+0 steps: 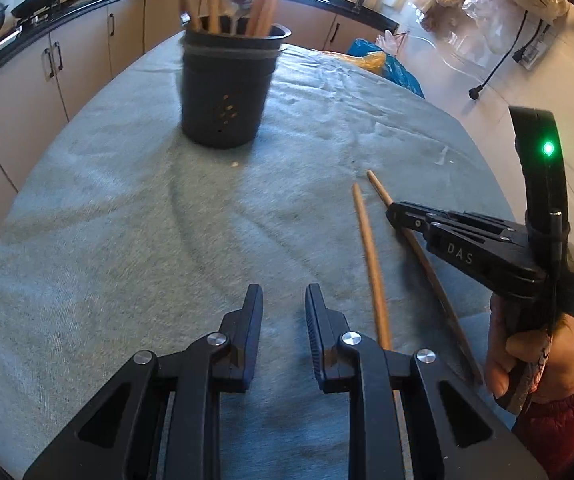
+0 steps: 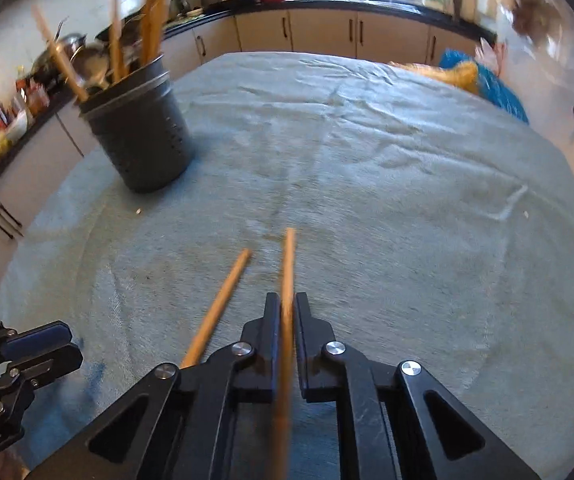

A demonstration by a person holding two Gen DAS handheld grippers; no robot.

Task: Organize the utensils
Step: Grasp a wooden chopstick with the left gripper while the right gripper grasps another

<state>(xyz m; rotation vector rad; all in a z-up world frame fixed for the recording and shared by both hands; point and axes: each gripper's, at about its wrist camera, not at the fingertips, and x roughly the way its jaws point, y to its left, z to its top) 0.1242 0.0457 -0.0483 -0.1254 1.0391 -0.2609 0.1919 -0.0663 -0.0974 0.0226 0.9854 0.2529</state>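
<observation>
Right wrist view: right gripper (image 2: 287, 300) clamps one wooden chopstick (image 2: 288, 264) between nearly closed jaws; second chopstick (image 2: 223, 304) lies just left. Left gripper (image 1: 283, 294) gapes, holding nothing.

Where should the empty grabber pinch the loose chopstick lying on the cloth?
Probably near the middle of the loose chopstick, coming straight down from above. It lies flat on the cloth, thin and round, so the fingers should close across its width. The left gripper is open beside it; the right gripper holds the other chopstick.

"DAS" on the right hand-held gripper (image 1: 393, 210)
</observation>
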